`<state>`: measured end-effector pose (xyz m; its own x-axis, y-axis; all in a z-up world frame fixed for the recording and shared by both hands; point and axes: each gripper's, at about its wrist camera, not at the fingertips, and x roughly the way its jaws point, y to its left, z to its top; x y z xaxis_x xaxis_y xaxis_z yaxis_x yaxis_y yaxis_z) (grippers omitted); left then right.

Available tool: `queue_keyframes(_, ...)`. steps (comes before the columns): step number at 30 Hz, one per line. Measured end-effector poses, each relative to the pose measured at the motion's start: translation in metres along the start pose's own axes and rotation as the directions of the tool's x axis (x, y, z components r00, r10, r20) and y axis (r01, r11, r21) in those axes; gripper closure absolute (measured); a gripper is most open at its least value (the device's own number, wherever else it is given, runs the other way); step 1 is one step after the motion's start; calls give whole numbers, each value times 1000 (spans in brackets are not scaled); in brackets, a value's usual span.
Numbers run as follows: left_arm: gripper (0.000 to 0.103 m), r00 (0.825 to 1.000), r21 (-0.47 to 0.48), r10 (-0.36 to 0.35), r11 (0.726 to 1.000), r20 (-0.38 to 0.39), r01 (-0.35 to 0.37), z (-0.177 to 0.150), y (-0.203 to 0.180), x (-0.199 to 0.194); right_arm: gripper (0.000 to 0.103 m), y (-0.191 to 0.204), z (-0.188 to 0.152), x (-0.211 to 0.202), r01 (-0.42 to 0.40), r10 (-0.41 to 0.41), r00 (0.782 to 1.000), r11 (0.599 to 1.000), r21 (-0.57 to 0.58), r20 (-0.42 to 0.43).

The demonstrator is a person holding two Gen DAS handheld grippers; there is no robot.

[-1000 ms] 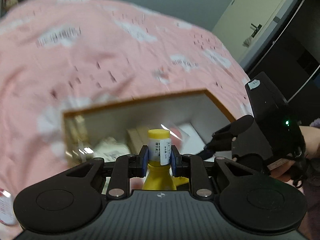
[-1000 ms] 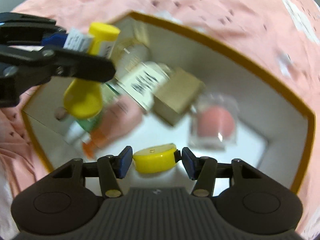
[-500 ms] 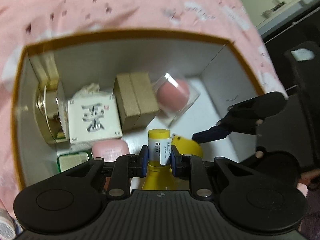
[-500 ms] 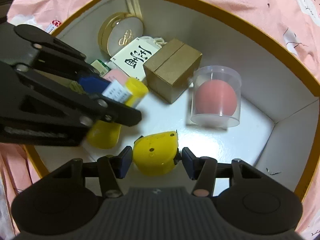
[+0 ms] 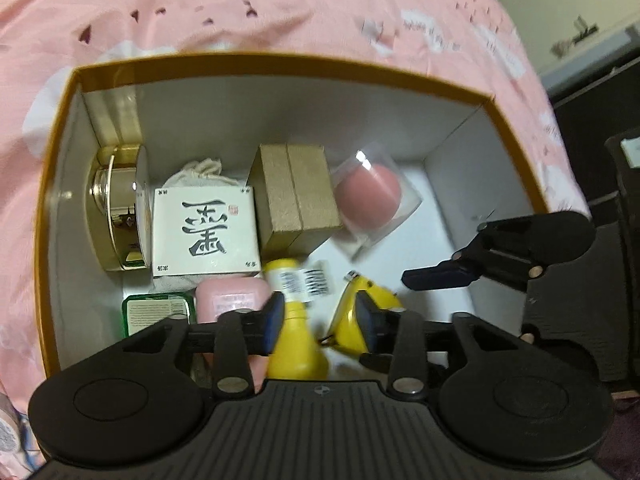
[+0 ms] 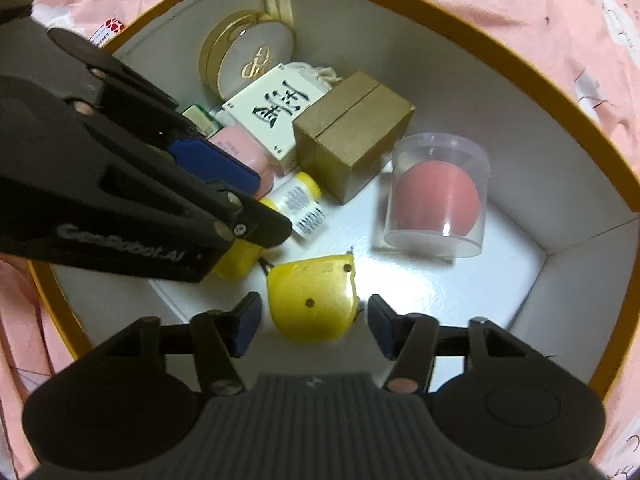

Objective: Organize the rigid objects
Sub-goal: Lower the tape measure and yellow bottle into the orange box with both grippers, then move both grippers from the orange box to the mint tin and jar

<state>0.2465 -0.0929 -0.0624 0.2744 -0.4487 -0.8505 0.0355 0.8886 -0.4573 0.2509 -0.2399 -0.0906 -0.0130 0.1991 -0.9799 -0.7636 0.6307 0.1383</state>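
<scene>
A gold-rimmed white box [image 5: 280, 60] [image 6: 520, 60] lies on a pink bedspread. A yellow bottle [image 5: 294, 320] [image 6: 296, 200] with a white label lies on the box floor. My left gripper [image 5: 320, 320] [image 6: 240, 184] is open just above it. A yellow tape measure [image 6: 314, 300] [image 5: 360, 300] lies on the floor beside the bottle. My right gripper [image 6: 312, 320] [image 5: 436, 278] is open around it, with a gap on each side.
The box also holds a gold round compact [image 6: 244, 60], a white box with black calligraphy [image 5: 204, 232], a brown box [image 6: 352, 136], a pink sponge in a clear cup [image 6: 436, 196], a pink case [image 5: 232, 296] and a green tin [image 5: 156, 312].
Both grippers have opened. The left one let go of the yellow bottle, which now lies on the box floor. The right one let go of the tape measure, now resting on the floor.
</scene>
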Motion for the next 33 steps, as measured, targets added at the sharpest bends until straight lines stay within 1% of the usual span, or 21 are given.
queue_keyframes(1,47,1000,1,2,1000,26,-2,-3,-1,-3,41,0,-1,-1,8,-8,1000,1000,2,8)
queue_keyframes(3,45,995,32,16,999,99,-20,-13,-6,-11,41,0,-2,-3,19,-19,1000,1000,6,16)
queue_keyframes(5,41,983,59,16,998,184,-27,-22,-9,-21,40,1,-3,-5,40,-40,999,999,11,25)
queue_keyframes(6,38,976,70,16,997,219,-32,-26,-11,-25,38,1,-3,-6,53,-53,998,998,15,29)
queue_keyframes(7,38,970,78,16,996,244,-36,-27,-11,-28,34,1,-3,-7,71,-71,997,997,23,33)
queue_keyframes(8,38,963,83,15,996,269,-38,-29,-12,-32,34,1,-2,-8,89,-91,995,995,34,40)
queue_keyframes(12,36,946,94,2,995,323,-35,-35,-13,-47,33,0,-3,-14,113,-119,991,990,86,68)
queue_keyframes(14,30,933,99,-14,995,359,-23,-40,-13,-55,33,2,-5,-18,124,-134,987,986,113,87)
queue_keyframes(15,25,928,101,-19,995,371,-20,-40,-15,-56,33,4,-7,-21,139,-153,983,982,129,103)
queue_keyframes(18,23,913,112,-12,993,407,-37,-45,-18,-68,30,12,-13,-30,175,-203,967,969,173,155)
queue_keyframes(20,22,897,124,-5,991,441,-55,-48,-20,-75,29,17,-17,-41,190,-233,951,959,210,202)
queue_keyframes(22,17,880,135,-9,989,475,-63,-52,-18,-84,24,24,-21,-52,193,-256,934,949,250,250)
queue_keyframes(24,16,868,112,-21,993,496,-40,-54,-13,-95,21,33,-24,-63,193,-284,911,934,300,299)
queue_keyframes(26,15,857,83,-30,996,514,-14,-57,-5,-107,21,45,-27,-71,188,-302,891,925,329,338)
queue_keyframes(27,15,849,75,-21,997,528,-22,-59,-2,-114,21,51,-27,-74,184,-305,881,925,331,362)
queue_keyframes(29,14,828,75,9,995,560,-62,-65,2,-126,20,67,-27,-82,178,-316,853,924,338,415)
queue_keyframes(30,13,822,79,22,994,569,-81,-68,4,-132,19,74,-27,-86,181,-324,842,923,339,432)
queue_keyframes(32,13,811,73,43,992,583,-106,-74,10,-143,17,90,-25,-91,186,-340,810,922,340,479)
queue_keyframes(33,13,809,77,48,991,586,-114,-77,14,-149,14,97,-25,-93,186,-344,795,923,338,500)
